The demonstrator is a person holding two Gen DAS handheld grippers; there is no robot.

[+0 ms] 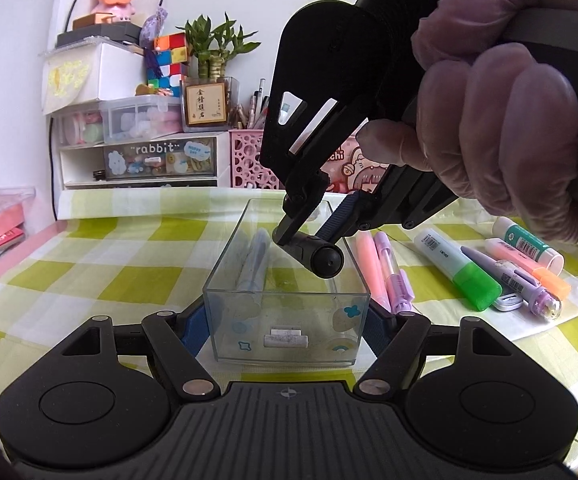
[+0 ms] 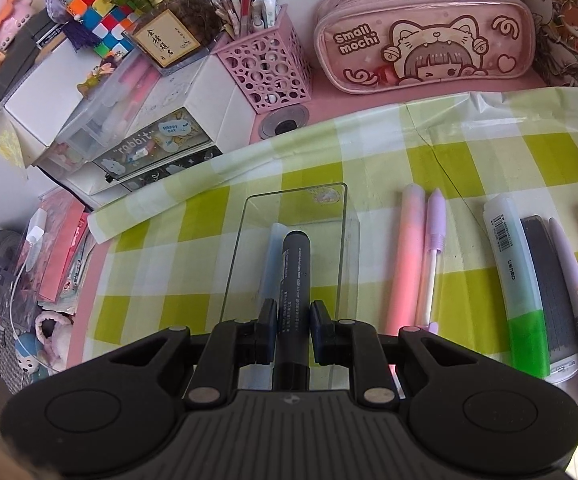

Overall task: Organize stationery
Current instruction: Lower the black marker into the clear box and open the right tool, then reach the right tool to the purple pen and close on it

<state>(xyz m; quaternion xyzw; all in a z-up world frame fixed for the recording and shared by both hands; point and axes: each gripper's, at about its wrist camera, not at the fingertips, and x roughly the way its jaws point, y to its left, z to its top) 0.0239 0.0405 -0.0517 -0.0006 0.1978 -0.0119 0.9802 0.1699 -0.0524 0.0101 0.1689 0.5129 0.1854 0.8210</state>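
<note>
A clear plastic box (image 1: 225, 256) lies lengthwise on the green checked cloth. My left gripper (image 1: 287, 320) is shut on its near end, one finger against each side wall. A pale blue pen (image 1: 255, 260) rests inside the box. In the left wrist view a gloved hand (image 1: 509, 120) holds my right gripper (image 1: 313, 236) over the box, tilted downward. That gripper is shut on a black marker (image 1: 321, 258). Seen from the right wrist, the black marker (image 2: 293, 276) runs forward between the pads of the right gripper (image 2: 293, 320), above the clear box (image 2: 245, 248) and the blue pen (image 2: 271, 256).
Right of the box lie a pink highlighter (image 2: 405, 256), a purple pen (image 2: 435, 240), a green-capped highlighter (image 2: 517, 280) and several more pens. At the back stand a pink pen basket (image 2: 265, 68), a pink pencil case (image 2: 425, 32) and a white drawer unit (image 1: 141, 152).
</note>
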